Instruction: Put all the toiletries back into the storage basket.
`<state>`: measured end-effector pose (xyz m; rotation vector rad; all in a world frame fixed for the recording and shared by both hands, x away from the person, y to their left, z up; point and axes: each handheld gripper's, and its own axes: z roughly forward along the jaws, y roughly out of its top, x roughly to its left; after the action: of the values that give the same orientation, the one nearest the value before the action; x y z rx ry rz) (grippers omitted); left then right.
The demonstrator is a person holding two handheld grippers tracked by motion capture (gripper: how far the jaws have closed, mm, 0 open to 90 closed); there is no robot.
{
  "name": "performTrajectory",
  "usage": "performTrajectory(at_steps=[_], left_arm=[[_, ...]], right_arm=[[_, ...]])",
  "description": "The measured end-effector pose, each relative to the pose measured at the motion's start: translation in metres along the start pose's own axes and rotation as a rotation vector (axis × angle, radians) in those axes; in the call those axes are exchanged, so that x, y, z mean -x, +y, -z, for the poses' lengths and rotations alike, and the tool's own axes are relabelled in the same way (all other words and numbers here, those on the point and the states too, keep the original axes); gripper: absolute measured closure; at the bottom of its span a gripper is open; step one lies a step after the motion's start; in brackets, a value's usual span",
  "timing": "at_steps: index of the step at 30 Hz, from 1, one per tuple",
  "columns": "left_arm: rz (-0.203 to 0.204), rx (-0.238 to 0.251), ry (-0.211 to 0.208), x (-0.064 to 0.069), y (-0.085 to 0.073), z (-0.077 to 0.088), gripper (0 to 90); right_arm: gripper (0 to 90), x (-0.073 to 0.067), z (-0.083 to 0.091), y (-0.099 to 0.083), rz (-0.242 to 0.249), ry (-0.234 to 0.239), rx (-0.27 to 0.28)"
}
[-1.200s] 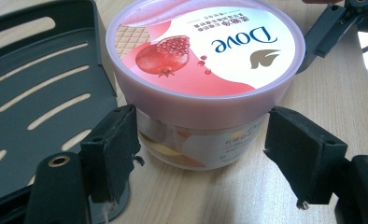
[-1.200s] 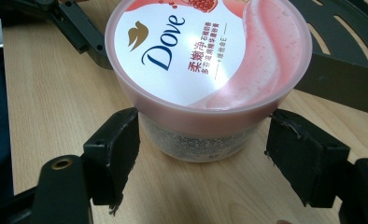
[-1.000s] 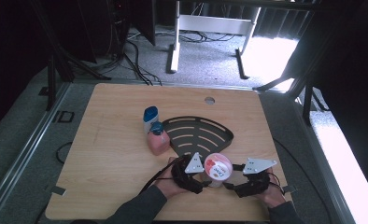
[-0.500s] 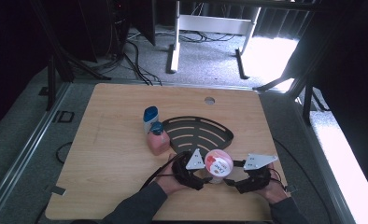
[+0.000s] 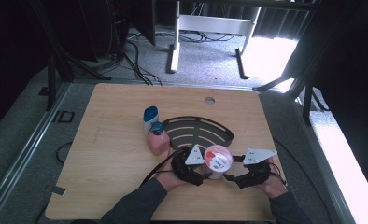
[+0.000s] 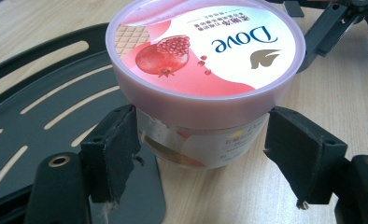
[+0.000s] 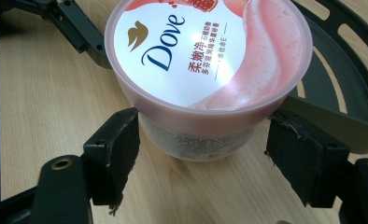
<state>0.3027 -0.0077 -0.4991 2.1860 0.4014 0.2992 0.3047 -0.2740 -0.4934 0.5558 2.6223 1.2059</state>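
A Dove tub [image 5: 218,160] with a pink pomegranate lid stands on the wooden table, at the front rim of the black slotted tray [image 5: 196,128]. My left gripper [image 5: 203,173] reaches it from the left and my right gripper [image 5: 231,173] from the right. In the left gripper view, the left gripper [image 6: 201,140] has both pads against the tub [image 6: 205,56] just under the lid. The right gripper view shows the right gripper [image 7: 203,140] closed the same way on the tub [image 7: 205,60]. Each view also shows the other gripper's jaws behind the tub.
A pink bottle with a blue cap [image 5: 158,140] and a white bottle with a blue top [image 5: 150,116] stand left of the tray. A round cable hole [image 5: 209,100] lies near the table's far edge. Both forearms come in over the front edge.
Both grippers stay around the tub. The left gripper and the tub have edged slightly toward the tray.
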Motion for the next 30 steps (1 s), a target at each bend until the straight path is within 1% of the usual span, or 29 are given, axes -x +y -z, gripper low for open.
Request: performTrajectory(at_steps=[5,10,19,30], left_arm=[[0.002,0.007,0.007,-0.002,0.001,0.002,26.3],[-0.006,0.003,0.015,-0.006,0.004,0.003,26.4],[-0.011,0.011,0.027,-0.01,0.01,0.005,26.5],[-0.024,0.003,0.038,-0.015,0.015,0.004,26.5]], right_arm=[[25.4,0.003,-0.001,0.003,0.002,0.006,0.005],[25.4,0.006,-0.002,0.006,0.002,0.007,0.009],[25.4,0.012,0.0,0.012,0.007,0.004,0.016],[25.3,0.019,0.0,0.015,0.007,0.003,0.015]])
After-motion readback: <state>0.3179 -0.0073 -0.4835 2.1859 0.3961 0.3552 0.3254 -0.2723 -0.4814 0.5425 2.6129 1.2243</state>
